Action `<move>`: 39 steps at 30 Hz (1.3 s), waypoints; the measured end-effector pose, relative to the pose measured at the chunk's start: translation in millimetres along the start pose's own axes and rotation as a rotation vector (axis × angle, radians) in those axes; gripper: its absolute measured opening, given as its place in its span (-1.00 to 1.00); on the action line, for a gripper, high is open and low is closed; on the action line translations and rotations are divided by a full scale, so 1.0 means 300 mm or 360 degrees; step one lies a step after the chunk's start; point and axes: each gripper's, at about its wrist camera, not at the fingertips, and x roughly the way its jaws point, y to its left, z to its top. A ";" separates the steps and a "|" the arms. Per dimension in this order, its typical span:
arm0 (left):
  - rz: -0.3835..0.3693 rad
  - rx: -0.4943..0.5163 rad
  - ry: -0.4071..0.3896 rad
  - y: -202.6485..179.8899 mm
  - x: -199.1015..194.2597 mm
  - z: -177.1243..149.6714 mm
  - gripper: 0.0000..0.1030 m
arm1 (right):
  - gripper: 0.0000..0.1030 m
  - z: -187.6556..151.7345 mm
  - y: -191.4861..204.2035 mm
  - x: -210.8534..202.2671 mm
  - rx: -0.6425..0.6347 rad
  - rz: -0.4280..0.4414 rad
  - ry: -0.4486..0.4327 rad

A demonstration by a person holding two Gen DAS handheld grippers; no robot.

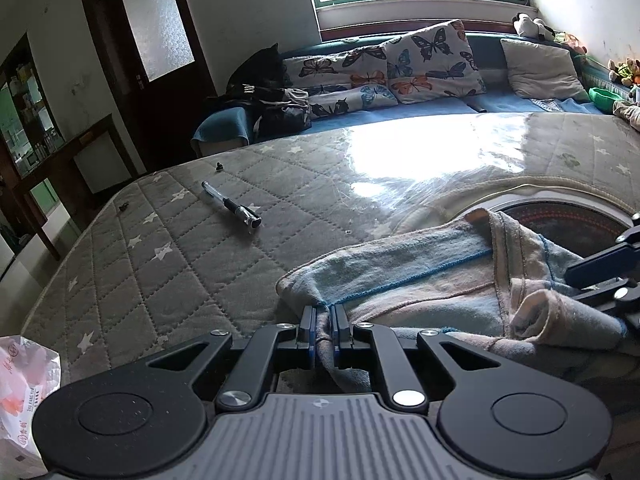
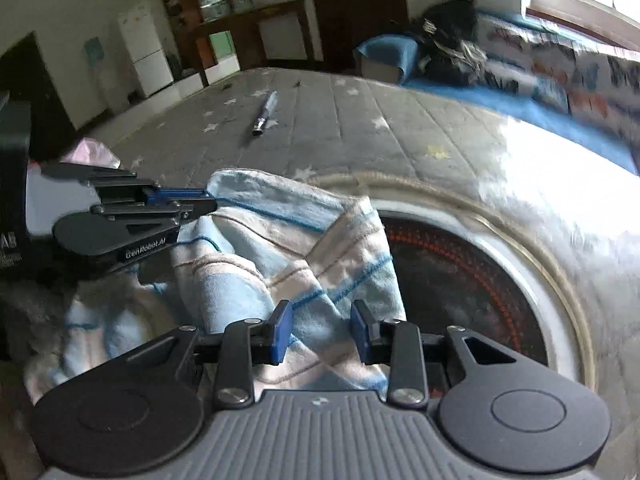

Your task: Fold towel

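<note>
A light blue towel [image 1: 420, 280] with thin blue and beige stripes lies crumpled on the grey quilted star-pattern surface [image 1: 160, 264]. My left gripper [image 1: 323, 328] is shut on the towel's near edge, and cloth bunches between its blue pads. In the right wrist view the left gripper [image 2: 192, 205] pinches a towel corner at the left. My right gripper [image 2: 320, 332] stands open, its blue pads apart with a fold of the towel [image 2: 248, 256] lying between and under them. Part of the right gripper [image 1: 600, 276] shows at the right edge of the left wrist view.
A pen [image 1: 232, 206] [image 2: 266, 114] lies farther out on the quilted surface. A round dark disc with a red ring [image 2: 460, 280] sits just beyond the towel. A plastic bag [image 1: 24, 380] is at the near left. Butterfly pillows [image 1: 432, 60] line a blue sofa behind.
</note>
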 end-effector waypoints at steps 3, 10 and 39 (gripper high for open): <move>0.0003 0.0001 0.0002 0.000 0.000 0.001 -0.80 | -0.88 -0.004 0.027 -0.006 -0.0055 -0.0041 -0.0010; 0.0001 -0.0032 -0.0007 0.009 -0.008 0.035 -0.86 | -0.96 -0.002 0.020 -0.132 -0.0094 -0.0206 -0.0188; -0.0123 0.0003 -0.0022 -0.009 0.200 0.277 0.00 | -0.95 -0.145 -0.615 -0.241 0.0503 -0.0916 -0.0189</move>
